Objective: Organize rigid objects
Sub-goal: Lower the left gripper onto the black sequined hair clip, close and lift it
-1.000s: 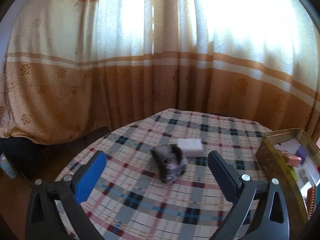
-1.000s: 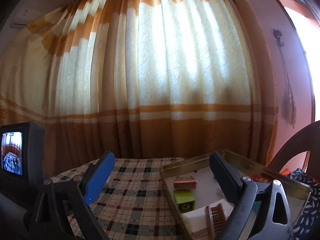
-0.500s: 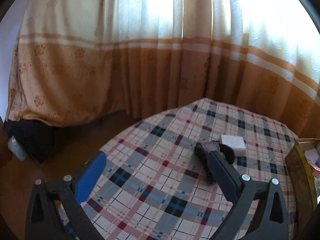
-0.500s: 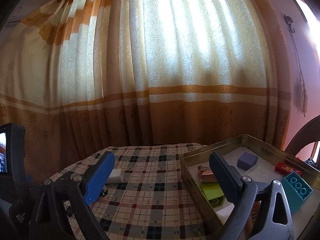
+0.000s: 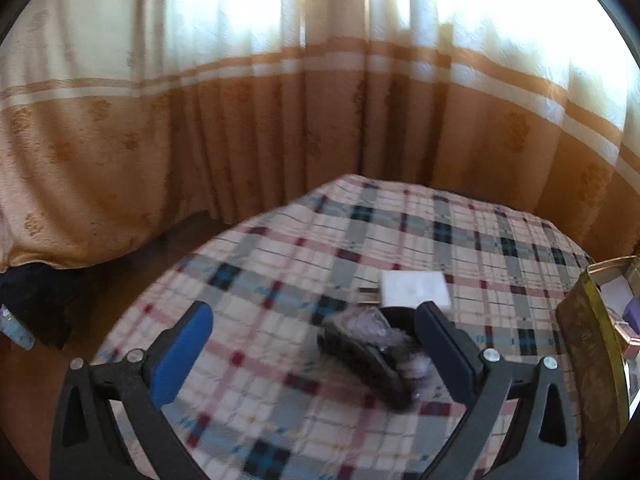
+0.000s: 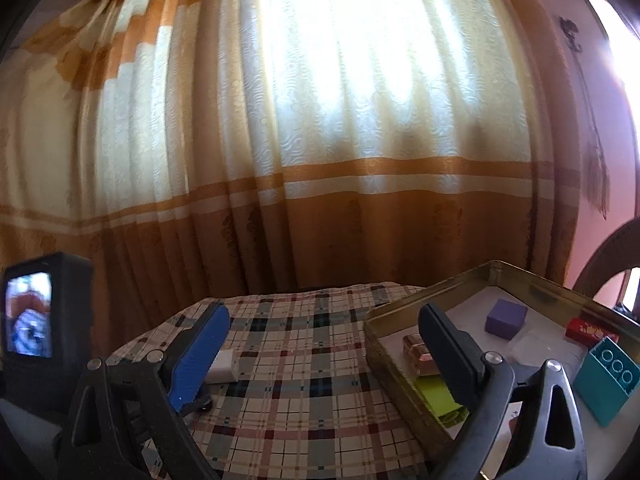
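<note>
A dark, mottled grey object [image 5: 366,354] lies on the plaid tablecloth [image 5: 280,280], with a white block [image 5: 414,289] just behind it; the block also shows in the right wrist view [image 6: 222,367]. My left gripper [image 5: 316,348] is open and empty, with the dark object just inside its right finger. My right gripper [image 6: 324,354] is open and empty above the cloth, its right finger over the gold metal tray [image 6: 396,364]. The tray holds a purple cube [image 6: 506,319], a copper block [image 6: 418,354], a green block [image 6: 438,396], a red piece [image 6: 588,330] and a teal brick [image 6: 610,380].
The tray's edge shows at the far right of the left wrist view [image 5: 592,340]. Orange and cream curtains [image 6: 320,140] hang close behind the table. The left gripper's camera screen [image 6: 30,316] stands at the left. A wooden chair back [image 6: 612,256] stands at the right.
The left gripper has swung back to the right and nearer, so the dark object and white block sit closer to its right finger. The right gripper has turned slightly, showing more of the tray.
</note>
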A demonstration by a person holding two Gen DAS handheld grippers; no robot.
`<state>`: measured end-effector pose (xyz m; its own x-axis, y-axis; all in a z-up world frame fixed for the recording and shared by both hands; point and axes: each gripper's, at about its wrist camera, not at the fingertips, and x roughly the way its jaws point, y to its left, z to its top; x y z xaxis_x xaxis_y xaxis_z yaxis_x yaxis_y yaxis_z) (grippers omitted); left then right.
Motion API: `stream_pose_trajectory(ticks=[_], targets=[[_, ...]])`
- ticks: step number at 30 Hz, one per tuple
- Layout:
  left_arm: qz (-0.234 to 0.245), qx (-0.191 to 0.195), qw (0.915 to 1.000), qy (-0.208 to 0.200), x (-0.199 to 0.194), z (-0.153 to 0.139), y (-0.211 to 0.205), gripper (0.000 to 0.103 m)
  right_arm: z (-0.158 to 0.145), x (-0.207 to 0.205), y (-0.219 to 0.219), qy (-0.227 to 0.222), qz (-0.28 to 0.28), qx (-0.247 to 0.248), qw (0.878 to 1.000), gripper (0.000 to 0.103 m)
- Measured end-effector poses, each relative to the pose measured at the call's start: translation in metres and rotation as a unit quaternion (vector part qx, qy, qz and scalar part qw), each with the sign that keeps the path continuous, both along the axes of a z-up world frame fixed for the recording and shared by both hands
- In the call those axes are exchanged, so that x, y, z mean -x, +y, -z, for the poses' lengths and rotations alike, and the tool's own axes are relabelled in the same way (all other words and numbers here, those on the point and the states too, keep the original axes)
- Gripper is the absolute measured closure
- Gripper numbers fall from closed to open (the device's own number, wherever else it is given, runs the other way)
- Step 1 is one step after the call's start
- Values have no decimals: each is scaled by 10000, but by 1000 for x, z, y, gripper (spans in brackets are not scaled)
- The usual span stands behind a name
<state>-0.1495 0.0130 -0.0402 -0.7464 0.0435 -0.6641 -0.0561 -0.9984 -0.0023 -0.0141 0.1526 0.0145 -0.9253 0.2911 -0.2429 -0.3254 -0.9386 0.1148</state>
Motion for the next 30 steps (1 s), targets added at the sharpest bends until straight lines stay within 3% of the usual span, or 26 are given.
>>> stream_pose_trajectory(ticks=[6, 14, 17, 20, 25, 28, 30], targets=[[146, -261, 9993, -213, 9, 4, 0, 2, 2, 9, -3, -194, -97, -29, 9998, 6], [300, -1280, 9890, -679, 10, 17, -27, 4, 4, 9, 2, -175, -83, 126, 9997, 6], [375, -1306, 9897, -446, 5, 10, -26, 6, 4, 5, 7, -116, -5, 248, 9996, 6], [584, -1079, 9923, -145, -4, 1, -13, 6, 3, 3, 10, -79, 53, 304, 9995, 6], [820, -1203, 9882, -473, 7, 8, 2, 6, 2, 1, 8, -15, 94, 255, 9996, 6], [655, -1065, 9888, -813, 17, 19, 7, 7, 3, 2, 9, -37, 96, 264, 9996, 6], [629, -970, 9899, -823, 18, 19, 9, 10, 4, 2, 9, -42, 105, 276, 9996, 6]])
